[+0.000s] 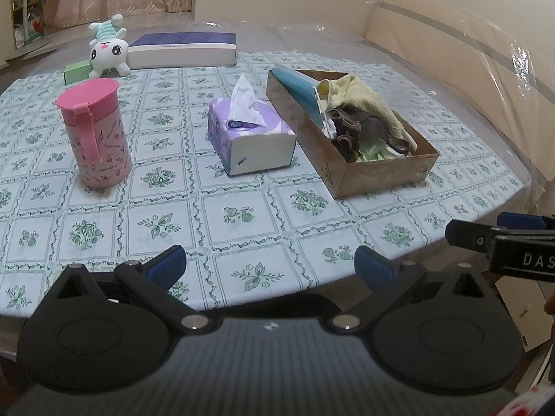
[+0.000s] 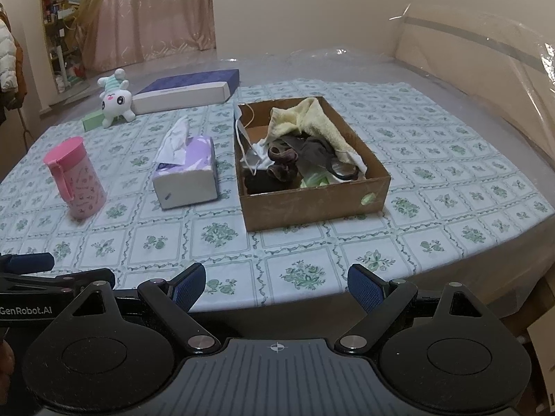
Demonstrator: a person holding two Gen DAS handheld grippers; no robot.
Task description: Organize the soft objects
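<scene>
Holding both grippers' fingers [image 1: 166,266] wide and empty at the worktop's [image 2: 451,145] near edge, we should reach slowly toward the cardboard box [image 2: 312,197].

Near edge: we see bare patterned cloth on the surface [image 2: 222,232] ahead of both tongs, nothing standing there.
Middle: the purple tissue pack [image 2: 189,173] stands just left of the brown cardboard box [image 2: 312,204]; only a narrow lane runs between them.
Left side: the pink lidded plastic cup [image 1: 95,135] stands upright, well apart from the tissue pack, with a wide gap between.
Box top: we find it open from above, but a yellow towel [image 2: 312,121] and dark cloths fill most of it.
Right side: open cloth beyond the box.
Far edge: the white plush toy [image 1: 105,52], small green box [image 1: 77,72] and flat blue-and-white box [image 1: 182,50] line it.
</scene>
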